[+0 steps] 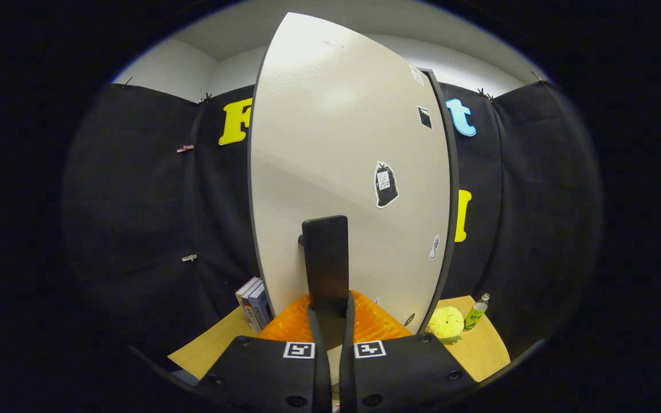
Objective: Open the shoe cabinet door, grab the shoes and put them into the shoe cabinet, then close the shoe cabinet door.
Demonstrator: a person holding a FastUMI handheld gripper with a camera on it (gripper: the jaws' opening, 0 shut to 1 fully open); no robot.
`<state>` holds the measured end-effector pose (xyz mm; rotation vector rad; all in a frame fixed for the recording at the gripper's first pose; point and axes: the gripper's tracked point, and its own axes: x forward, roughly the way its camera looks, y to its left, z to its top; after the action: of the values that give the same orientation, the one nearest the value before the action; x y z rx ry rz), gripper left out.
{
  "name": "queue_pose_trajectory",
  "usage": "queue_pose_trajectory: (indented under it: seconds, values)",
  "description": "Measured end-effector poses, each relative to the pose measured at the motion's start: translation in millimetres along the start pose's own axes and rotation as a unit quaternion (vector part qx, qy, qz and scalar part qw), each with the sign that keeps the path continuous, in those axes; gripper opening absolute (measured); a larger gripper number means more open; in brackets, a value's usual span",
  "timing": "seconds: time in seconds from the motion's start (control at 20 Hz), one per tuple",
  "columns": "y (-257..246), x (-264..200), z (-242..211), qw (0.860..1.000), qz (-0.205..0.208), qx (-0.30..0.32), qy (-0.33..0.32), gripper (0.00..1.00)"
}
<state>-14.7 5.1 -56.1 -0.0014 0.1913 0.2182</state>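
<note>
Shoe cabinet door [342,143]: white, stickered, its black handle [325,261] just ahead of my gripper [331,338], fingers nearly together, gripping nothing. Task stage unclear; no shoes visible.

It's a test booth, not a real home. Black cloth walls [135,189] hang all round w/ clips. A white cabinet [348,172] w/ stickers stands on a wood table [479,344], next to books [255,301], a yellow toy [446,324] & a bottle [477,312].
</note>
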Motion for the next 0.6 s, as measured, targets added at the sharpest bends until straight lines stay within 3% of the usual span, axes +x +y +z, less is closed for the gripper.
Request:
queue_pose_trajectory:
  seconds: [0.25,0.6]
  values:
    - [-27.4,-22.7,-0.3,1.0,0.003,-0.003,0.002,0.1]
    - [-63.4,-45.5,0.0,1.0,-0.025,-0.005,-0.005,0.09]
